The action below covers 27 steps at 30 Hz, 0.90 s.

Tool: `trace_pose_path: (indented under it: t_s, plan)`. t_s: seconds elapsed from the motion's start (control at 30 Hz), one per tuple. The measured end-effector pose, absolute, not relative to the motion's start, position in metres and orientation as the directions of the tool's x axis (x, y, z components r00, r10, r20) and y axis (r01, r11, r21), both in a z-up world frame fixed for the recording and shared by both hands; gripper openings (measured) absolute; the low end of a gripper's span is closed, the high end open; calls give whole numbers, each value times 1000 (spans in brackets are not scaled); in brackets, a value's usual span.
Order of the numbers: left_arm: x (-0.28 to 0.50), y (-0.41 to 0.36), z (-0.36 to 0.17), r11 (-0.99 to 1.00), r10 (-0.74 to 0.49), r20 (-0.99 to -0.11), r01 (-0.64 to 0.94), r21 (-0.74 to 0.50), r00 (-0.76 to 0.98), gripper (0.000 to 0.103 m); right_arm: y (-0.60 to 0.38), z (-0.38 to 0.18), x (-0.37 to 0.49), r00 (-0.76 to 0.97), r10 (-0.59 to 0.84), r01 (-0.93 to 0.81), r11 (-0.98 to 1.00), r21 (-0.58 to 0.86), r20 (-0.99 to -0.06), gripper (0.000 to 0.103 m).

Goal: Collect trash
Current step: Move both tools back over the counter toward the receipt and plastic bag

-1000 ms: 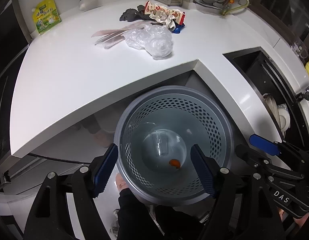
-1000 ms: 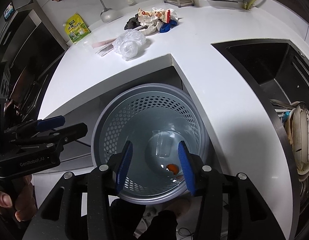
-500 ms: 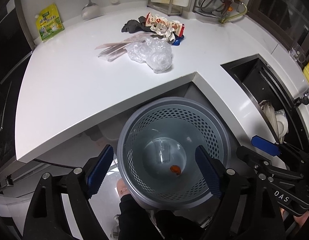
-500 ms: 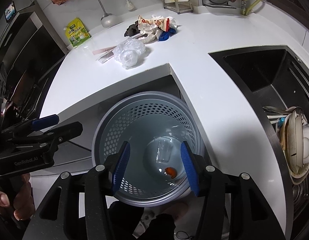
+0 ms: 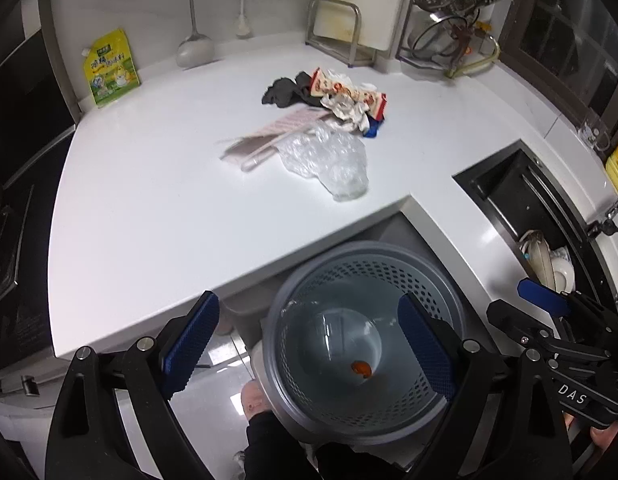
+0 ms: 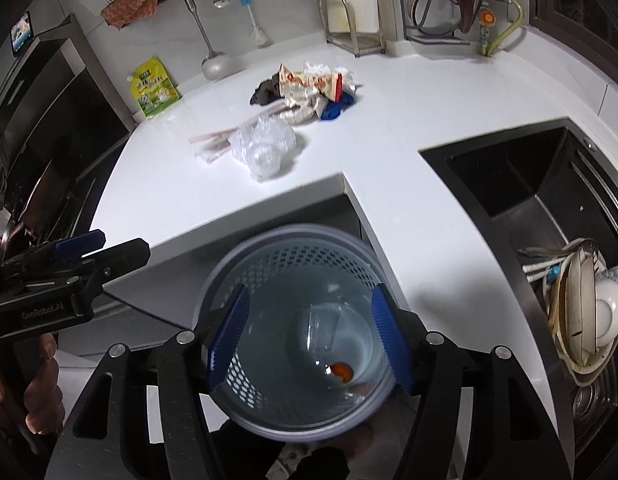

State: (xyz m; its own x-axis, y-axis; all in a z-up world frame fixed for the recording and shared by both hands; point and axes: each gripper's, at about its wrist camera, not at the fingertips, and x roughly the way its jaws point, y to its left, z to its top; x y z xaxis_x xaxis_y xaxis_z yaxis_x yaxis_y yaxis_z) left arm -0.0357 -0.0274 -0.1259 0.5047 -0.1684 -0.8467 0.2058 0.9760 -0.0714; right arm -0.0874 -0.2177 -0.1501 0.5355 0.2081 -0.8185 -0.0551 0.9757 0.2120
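Trash bin (image 5: pixel 369 344) upright, mouth upward

Bin (image 5: pixel 365 264) mouth unobstructed from above. Counter (image 5: pixel 157 216) front clear; trash pile (image 5: pixel 329 128) occupies centre, racks (image 5: pixel 341 36) line rear wall.

My right gripper (image 6: pixel 309 334) hangs over the grey perforated bin (image 6: pixel 287 266), jaws just been opening with nothing between them, and there's a clear plastic cup (image 6: pixel 323 328) plus an orange scrap (image 6: pixel 342 370) at the bottom. Trash pile (image 6: pixel 309 90) and crumpled clear plastic (image 6: pixel 263 148) sit on the white counter (image 6: pixel 389 120). Left gripper (image 6: pixel 75 258) is off to the side.
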Motion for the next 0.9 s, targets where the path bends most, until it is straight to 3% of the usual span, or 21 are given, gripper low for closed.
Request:
trace_pose_path:
  t_s: [0.5, 0.9]
  plan:
    - [22, 28, -95, 985, -134, -805, 168, -44, 578, 94, -183, -128, -35, 585, 174, -31, 981, 193, -792, 71]
    - [63, 61, -86, 987, -120, -787, 157, -30, 605, 94, -157, -132, 17, 578, 169, -15, 980, 196, -799, 71]
